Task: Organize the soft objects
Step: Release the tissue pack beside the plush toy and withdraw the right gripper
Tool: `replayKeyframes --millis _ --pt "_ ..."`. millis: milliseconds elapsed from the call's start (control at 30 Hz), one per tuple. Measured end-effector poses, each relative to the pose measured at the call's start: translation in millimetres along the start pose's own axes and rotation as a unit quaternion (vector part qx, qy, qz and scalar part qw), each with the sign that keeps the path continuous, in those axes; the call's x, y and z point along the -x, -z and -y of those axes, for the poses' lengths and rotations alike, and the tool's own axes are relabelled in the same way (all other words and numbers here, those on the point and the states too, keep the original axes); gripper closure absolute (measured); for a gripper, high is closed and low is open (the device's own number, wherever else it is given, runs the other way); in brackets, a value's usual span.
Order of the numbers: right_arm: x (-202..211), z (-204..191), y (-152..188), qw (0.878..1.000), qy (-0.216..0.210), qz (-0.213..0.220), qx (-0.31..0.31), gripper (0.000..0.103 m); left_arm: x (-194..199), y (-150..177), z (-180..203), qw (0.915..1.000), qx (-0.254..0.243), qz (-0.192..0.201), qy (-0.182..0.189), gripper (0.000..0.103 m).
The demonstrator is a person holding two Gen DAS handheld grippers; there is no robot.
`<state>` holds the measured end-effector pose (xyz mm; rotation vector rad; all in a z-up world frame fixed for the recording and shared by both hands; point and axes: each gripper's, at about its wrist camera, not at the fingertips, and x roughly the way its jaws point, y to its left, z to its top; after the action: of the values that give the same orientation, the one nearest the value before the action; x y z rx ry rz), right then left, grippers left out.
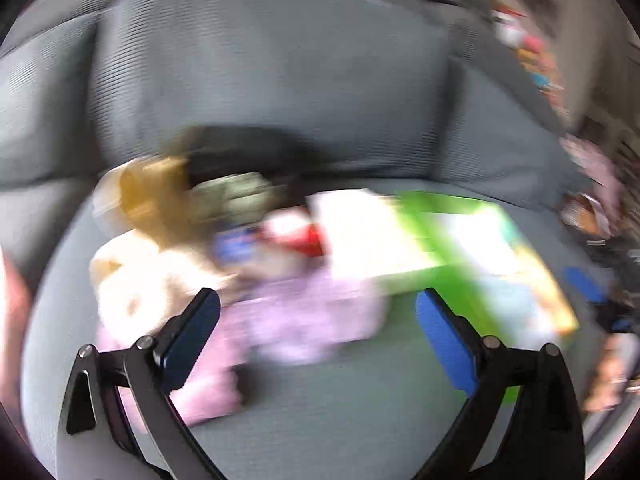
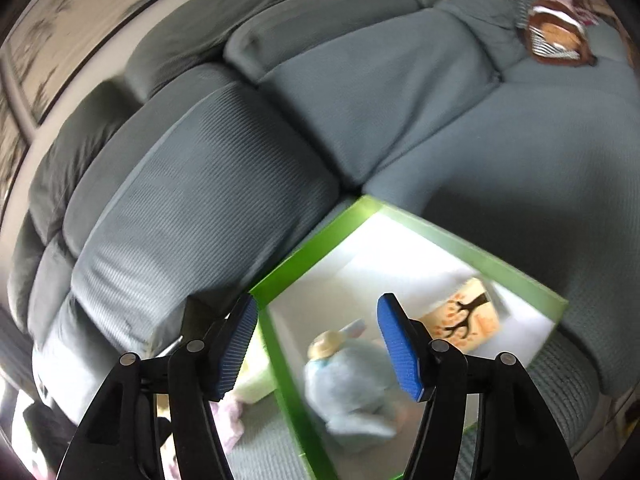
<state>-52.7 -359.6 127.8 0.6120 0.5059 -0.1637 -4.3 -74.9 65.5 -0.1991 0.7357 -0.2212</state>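
Place: We are at a big grey sofa (image 2: pixel 400 100), and the seat is where the toys lie.
Box: One green box (image 2: pixel 460 242) sits on the seat, close to the back cushions. It is white inside.
In the box: We count one pale blue soft toy (image 2: pixel 352 384) with a small hat, and one little cushion with a tree picture (image 2: pixel 464 320).
Outside the box: The left view is very blurry. We count about four soft things beside the box: a cream and brown plush (image 1: pixel 136 264), a pink plush (image 1: pixel 304 320), a grey-green one (image 1: pixel 236 196) and a red, white and blue one (image 1: pixel 276 248). The count could be off.
Left gripper (image 1: pixel 318 308): Wide open, holding nothing, pointing at the pink plush.
Right gripper (image 2: pixel 318 316): Open, holding nothing, up over the edge of the box.
Step now: We think one toy is put away and we are going for the next one.
Next move: Bring the left gripper down around the pink plush, close softly, lift it, and drop it in the box next to the blue toy.
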Motion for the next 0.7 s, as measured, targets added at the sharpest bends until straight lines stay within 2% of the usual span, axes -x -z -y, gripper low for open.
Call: replayKeyframes --millis 67,133,200,267,300,367,500,567,700 --pt "-4.2 -18.8 4.4 1.000 -0.005 -0.010 0.024 0.031 -4.7 12.1 -25.7 0.9992 0.013 0.003 -0.037 0.005" --pt "-8.7 -40.6 11.3 0.998 -0.013 -0.023 0.054 0.030 -15.6 26.5 -47.4 0.9941 0.005 -0.007 -0.108 0.005" --pt "-13.9 -61.6 19.1 0.996 -0.023 -0.034 0.081 0.030 -30.3 34.6 -63.6 0.9886 0.005 -0.031 -0.147 0.005" --pt "-22.2 -86.0 31.2 0.992 -0.042 -0.047 0.108 0.030 -40.1 41.7 -80.4 0.9868 0.016 -0.046 -0.155 0.005" --pt "-26.2 -94.5 37.2 0.990 -0.051 -0.054 0.117 0.030 -49.4 45.4 -90.2 0.9855 0.034 -0.072 -0.150 0.003" --pt "-39.4 -113.4 52.1 0.985 -0.055 -0.077 0.145 0.030 -51.3 46.1 -95.8 0.9863 0.042 -0.074 -0.141 0.001" --pt "-57.1 -130.3 68.2 0.979 0.008 -0.086 0.186 0.030 -50.0 48.4 -91.2 0.9842 0.023 -0.075 -0.159 0.001" --pt "-66.5 -133.6 72.8 0.977 0.041 -0.084 0.194 0.030 -51.7 47.8 -90.6 0.9843 0.027 -0.079 -0.156 0.001" --pt "-77.2 -127.7 76.0 0.974 0.063 -0.100 0.194 0.030 -51.6 47.6 -88.0 0.9844 0.026 -0.078 -0.156 0.001"
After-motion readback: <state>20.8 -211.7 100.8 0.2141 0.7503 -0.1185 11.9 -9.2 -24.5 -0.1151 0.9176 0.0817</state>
